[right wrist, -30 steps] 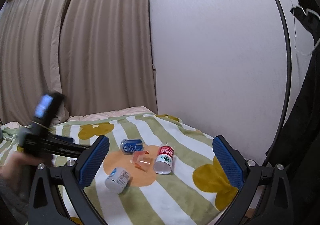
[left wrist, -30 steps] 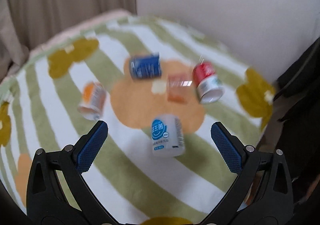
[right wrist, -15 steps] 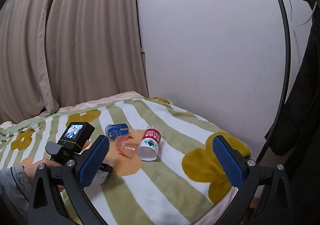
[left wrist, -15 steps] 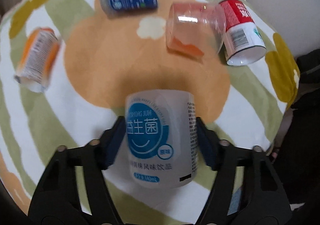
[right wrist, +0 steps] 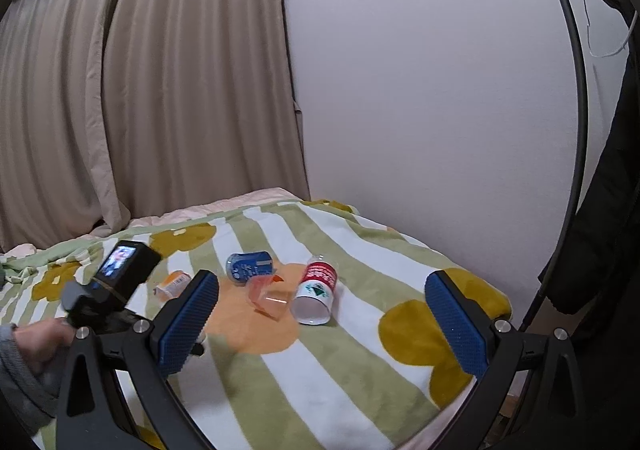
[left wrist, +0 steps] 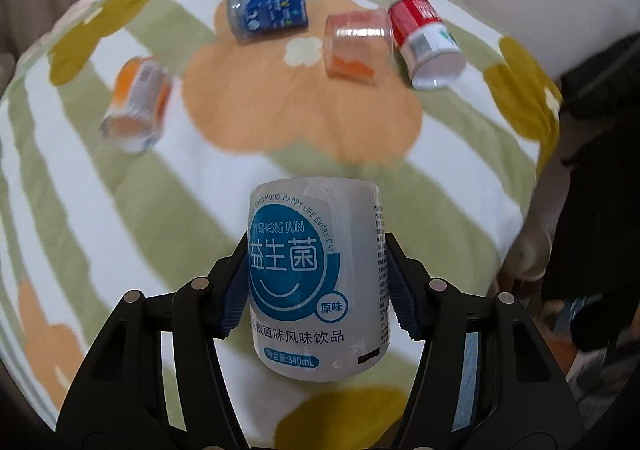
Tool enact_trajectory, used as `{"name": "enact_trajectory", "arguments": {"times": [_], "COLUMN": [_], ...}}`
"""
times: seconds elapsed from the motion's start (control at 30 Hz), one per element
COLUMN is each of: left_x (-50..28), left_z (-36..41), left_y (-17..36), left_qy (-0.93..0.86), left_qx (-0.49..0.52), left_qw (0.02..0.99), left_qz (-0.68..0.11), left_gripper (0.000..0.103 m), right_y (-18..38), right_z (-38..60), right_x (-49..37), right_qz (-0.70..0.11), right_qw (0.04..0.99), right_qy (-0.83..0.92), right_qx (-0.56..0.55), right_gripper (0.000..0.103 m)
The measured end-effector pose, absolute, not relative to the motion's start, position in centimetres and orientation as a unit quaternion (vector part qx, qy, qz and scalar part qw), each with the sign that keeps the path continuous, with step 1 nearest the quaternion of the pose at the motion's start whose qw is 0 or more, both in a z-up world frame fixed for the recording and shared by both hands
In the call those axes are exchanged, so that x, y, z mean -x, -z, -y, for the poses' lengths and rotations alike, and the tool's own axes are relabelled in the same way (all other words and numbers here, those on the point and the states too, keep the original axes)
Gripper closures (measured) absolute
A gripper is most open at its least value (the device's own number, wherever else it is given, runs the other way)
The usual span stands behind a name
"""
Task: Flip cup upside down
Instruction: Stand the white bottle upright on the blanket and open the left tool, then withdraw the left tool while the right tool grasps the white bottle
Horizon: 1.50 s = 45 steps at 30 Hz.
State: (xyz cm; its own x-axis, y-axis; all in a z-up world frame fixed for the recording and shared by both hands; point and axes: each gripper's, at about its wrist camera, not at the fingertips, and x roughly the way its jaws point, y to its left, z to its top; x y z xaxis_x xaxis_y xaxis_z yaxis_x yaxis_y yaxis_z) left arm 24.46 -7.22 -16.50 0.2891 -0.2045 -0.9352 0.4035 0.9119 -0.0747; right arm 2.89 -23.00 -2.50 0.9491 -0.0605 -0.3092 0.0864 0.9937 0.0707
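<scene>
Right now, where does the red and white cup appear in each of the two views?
Left wrist view: the red and white cup lies on its side at the upper right, next to the clear orange cup.
Right wrist view: it lies near the centre, open mouth toward the camera.
Shared landmark: the orange flower patch on the blanket.

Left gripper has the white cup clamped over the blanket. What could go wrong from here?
1. The left gripper pinches the white cup on its smooth label sides, so it may slip or twist when turned over.
2. The blanket looks soft; the flipped cup may tip when set down.
3. The clear orange cup and red cup lie just ahead and could be knocked.
</scene>
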Motion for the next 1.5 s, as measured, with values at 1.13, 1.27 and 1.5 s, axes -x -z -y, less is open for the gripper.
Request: {"name": "enact_trajectory", "arguments": {"times": [1.13,1.27,1.5], "left_x": [-17.3,-13.7,-8.5], "left_z": [1.9,-1.4,-6.1], "left_y": [15.6,14.3,13.1], "left_qy": [0.135,0.1,0.064], "left_qx": [-0.109,-0.084,-0.032], "left_qw": [0.863,0.883,0.895], "left_qz": [-0.474,-0.452,-0.441], "left_gripper": [0.0,0.0,0.0], "right_y": [0.1,0.7,11.8], "right_z": [16.1,10.8,2.2], "right_x": [-4.9,-8.2,-9.9], "right_qz": [-0.196,-0.201,-0.194], "right_qw": [0.956,0.881,0.631], "right_qy": [-0.178,-0.298,-0.422], "right_qx": [0.127,0.306,0.622], "right_gripper": [0.0,0.0,0.0]}}
